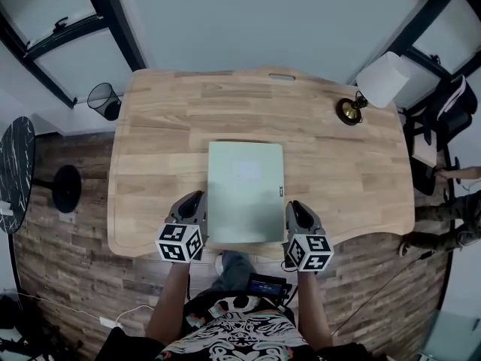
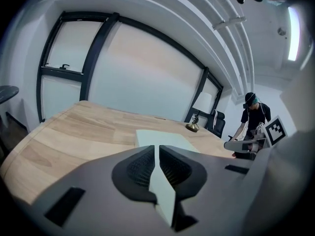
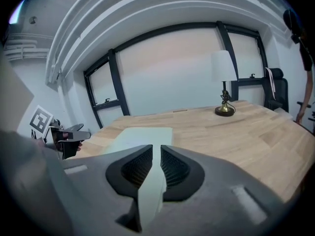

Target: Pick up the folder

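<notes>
A pale green folder (image 1: pixel 245 190) lies flat on the wooden table (image 1: pixel 165 111), its near edge at the table's front edge. My left gripper (image 1: pixel 192 200) is at the folder's near left side and my right gripper (image 1: pixel 295 207) at its near right side. In the left gripper view the folder (image 2: pixel 162 139) runs between the ribbed pads, and the left gripper (image 2: pixel 156 154) is shut on its edge. In the right gripper view the right gripper (image 3: pixel 156 156) holds the folder's (image 3: pixel 140 134) other edge the same way, with the sheet filling the narrow gap.
A lamp with a white shade and brass base (image 1: pixel 376 85) stands at the table's far right corner. A mesh wastebasket (image 1: pixel 104 98) sits on the floor at the far left, beside a dark round table (image 1: pixel 15 171). A person (image 2: pixel 253 122) stands by a chair to the right.
</notes>
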The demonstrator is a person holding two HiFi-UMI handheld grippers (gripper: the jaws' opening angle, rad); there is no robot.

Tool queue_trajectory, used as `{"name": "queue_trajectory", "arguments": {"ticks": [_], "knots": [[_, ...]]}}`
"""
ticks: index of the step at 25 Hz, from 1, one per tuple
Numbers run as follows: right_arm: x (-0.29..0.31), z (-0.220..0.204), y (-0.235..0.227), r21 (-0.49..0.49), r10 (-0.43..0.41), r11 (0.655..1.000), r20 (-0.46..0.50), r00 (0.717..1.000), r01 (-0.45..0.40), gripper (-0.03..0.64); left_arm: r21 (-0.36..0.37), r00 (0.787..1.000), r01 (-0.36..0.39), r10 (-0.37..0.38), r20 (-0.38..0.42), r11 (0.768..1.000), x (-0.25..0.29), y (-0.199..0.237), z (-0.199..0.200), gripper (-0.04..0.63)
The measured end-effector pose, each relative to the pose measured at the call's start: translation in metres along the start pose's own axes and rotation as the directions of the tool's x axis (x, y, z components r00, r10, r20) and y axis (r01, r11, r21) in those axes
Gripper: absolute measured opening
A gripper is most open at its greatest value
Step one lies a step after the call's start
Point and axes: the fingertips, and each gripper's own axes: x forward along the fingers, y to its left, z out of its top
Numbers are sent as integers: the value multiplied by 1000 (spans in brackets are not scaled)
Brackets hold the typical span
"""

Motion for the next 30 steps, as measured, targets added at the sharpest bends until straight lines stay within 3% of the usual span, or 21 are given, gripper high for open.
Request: {"name": "queue_trajectory", "arguments": {"ticks": [5, 15, 23, 30], "knots": [[23, -14, -8, 60, 29, 998, -73, 997, -25, 75, -25, 999, 5, -6, -44, 1000, 18, 7, -8, 21], [70, -38, -10, 180, 149, 977, -197, 969, -113, 269, -157, 982, 25, -53, -180, 987, 55, 18, -40, 253], [88, -49, -8, 273, 208, 951, -223, 952, -144, 290, -223, 971, 45, -95, -217, 974, 66, 17, -53, 276], [91, -53, -7, 398, 270, 899, -173, 947, -183, 290, -291, 968, 85, -148, -204, 953, 69, 9, -56, 275]]}}
